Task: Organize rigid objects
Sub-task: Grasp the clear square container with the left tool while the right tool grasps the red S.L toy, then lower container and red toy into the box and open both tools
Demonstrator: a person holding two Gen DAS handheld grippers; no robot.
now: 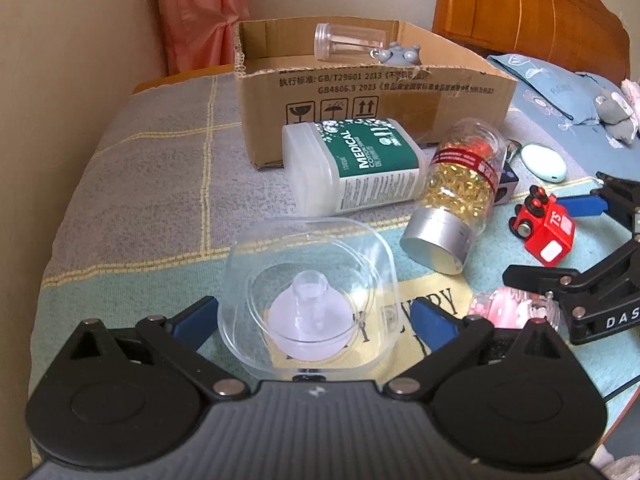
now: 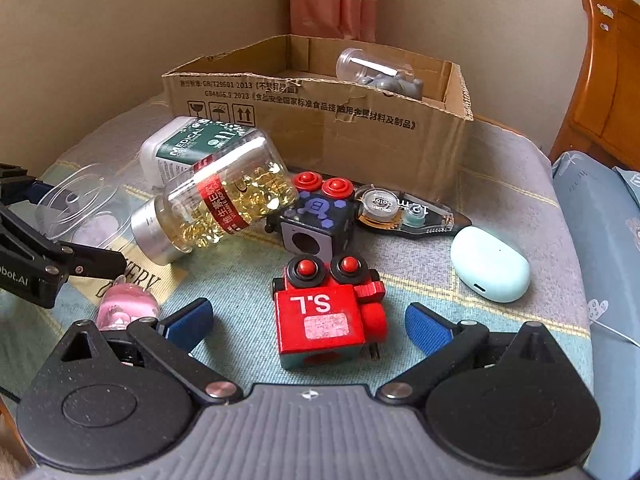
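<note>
Clear plastic first: from the left wrist cam, a see-through container (image 1: 306, 292) with a pale nipple-shaped piece inside lies on the bedspread (image 1: 160, 184), well in front of the cardboard box (image 1: 372, 108). The left gripper (image 1: 316, 320) straddles it w/ jaws spread wide; blue pads (image 1: 196, 314) sit just beside its walls, and I can't tell if they touch. So: released, nothing gripped. Judging by this, the step is lining up a pick, and the box is the likely drop spot since it already has a clear tube (image 1: 350, 42) and a grey toy (image 1: 400, 54) in it. Next move calls for closing gently, since thin plastic will likely flex or pop out sideways. Then lift and carry up over the box's near wall. Between container and box lie a medical swab tub (image 1: 352, 164) and a capsule bottle (image 1: 452, 204), both on their sides right in front of the box.

Right wrist cam: red toy train (image 2: 328, 320) lies on its side, well in front of the box (image 2: 320, 120), between the right gripper (image 2: 308, 324) pads. Jaws open, gap on both sides, no contact. Looks like a 2nd pick being set up. Train seems rigid wood, blocky body but w/ wheels and knobs sticking out, so squeeze the flat faces. Closer to the box sit a fidget cube (image 2: 316, 220), a correction tape (image 2: 404, 212) and a mint case (image 2: 490, 264). Pink bottle (image 2: 124, 308) lies left of the train, far from the box.
</note>
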